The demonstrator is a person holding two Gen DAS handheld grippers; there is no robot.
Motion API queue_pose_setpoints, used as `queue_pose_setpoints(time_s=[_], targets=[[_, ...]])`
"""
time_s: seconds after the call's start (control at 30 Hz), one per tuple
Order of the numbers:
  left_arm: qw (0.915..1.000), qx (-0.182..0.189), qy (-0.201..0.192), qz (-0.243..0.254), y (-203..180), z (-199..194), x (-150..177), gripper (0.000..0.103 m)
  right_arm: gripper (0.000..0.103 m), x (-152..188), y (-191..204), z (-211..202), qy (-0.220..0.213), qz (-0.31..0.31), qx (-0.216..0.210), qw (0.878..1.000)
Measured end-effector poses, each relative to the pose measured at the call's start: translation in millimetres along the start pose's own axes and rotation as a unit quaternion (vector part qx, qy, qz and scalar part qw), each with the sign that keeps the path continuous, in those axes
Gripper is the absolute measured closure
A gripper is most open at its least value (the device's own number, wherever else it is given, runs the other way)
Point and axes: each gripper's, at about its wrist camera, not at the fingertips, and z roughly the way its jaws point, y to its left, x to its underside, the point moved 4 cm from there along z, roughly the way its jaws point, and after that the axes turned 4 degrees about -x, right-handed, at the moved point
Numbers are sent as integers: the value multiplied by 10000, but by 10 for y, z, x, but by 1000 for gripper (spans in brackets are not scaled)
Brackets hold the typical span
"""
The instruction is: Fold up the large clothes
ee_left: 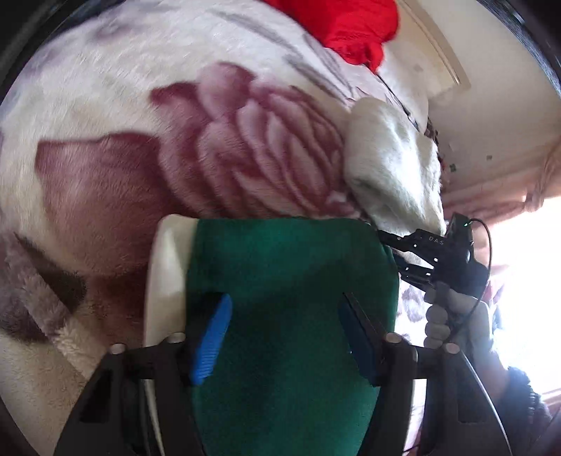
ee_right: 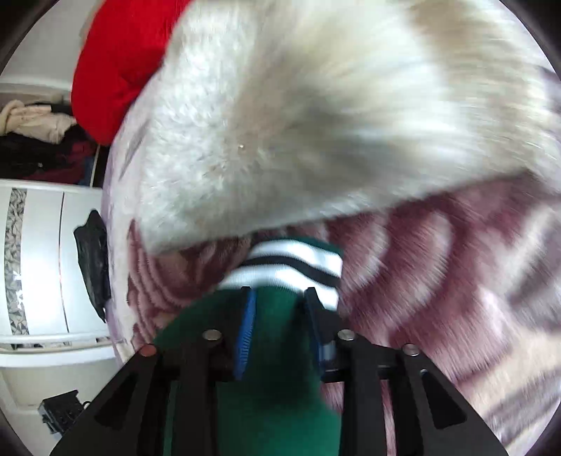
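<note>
A green garment (ee_left: 287, 280) with a white part (ee_left: 168, 273) at its left lies on a floral plush blanket (ee_left: 140, 140). My left gripper (ee_left: 285, 336) is low over it, its blue pads (ee_left: 212, 340) spread wide with green cloth between them. In the right wrist view, my right gripper (ee_right: 278, 322) has its pads close on the green sleeve (ee_right: 277, 308) near its white and black striped cuff (ee_right: 291, 263). The right gripper (ee_left: 396, 252) also shows in the left wrist view at the garment's right edge.
A red garment (ee_left: 350, 28) lies at the far side of the bed. A folded white fuzzy piece (ee_left: 392, 165) lies just beyond the green garment. A white cabinet (ee_right: 45, 263) with piled clothes (ee_right: 38, 140) stands left of the bed. A bright window (ee_left: 526, 263) is at right.
</note>
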Motion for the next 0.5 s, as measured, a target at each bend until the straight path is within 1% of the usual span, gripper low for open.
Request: queue_pose_setpoints(time_s=[0.03,0.07,0.1,0.13,0.17,0.2,0.23,0.27,0.3,0.37,0.4,0.43,0.5], targets=[[9995,257,-26,-175,30,-98,14,50,64,-93,22,52,83,21,23,10000],[9987,401,-102,-289,31,-217,20,49,63,-142,24,68,153,66,10,9999],[9978,466,-232,-405,64,-351,35,49,63,-145,31,-18,195,90,-80,9997],[9963,585,-361,-520,102,-501,62,47,58,-175,78,-69,215,59,-155,9996],[9947,623,-494,-659,165,-657,112,43,54,-154,63,-141,212,8,-241,9995],[9940,563,-573,-737,201,-698,111,30,43,-95,59,-298,168,-83,-401,9990],[9932,410,-699,-835,282,-794,188,23,39,-24,39,-416,127,-134,-529,9984],[9937,301,-669,-848,322,-758,226,23,38,71,2,-526,104,-183,-610,9979],[9949,205,-548,-818,343,-664,234,23,38,176,-54,-634,128,-239,-623,9977],[9976,0,0,-697,360,-330,376,23,38,339,-168,-718,188,-247,-639,9975],[9977,-80,185,-643,342,-199,428,24,38,465,-246,-718,308,-230,-662,9971],[9981,-181,318,-491,294,-64,504,32,38,551,-301,-704,392,-197,-704,9966],[9997,-59,52,-234,134,-49,546,55,38,759,-463,-666,575,-119,-739,9955]])
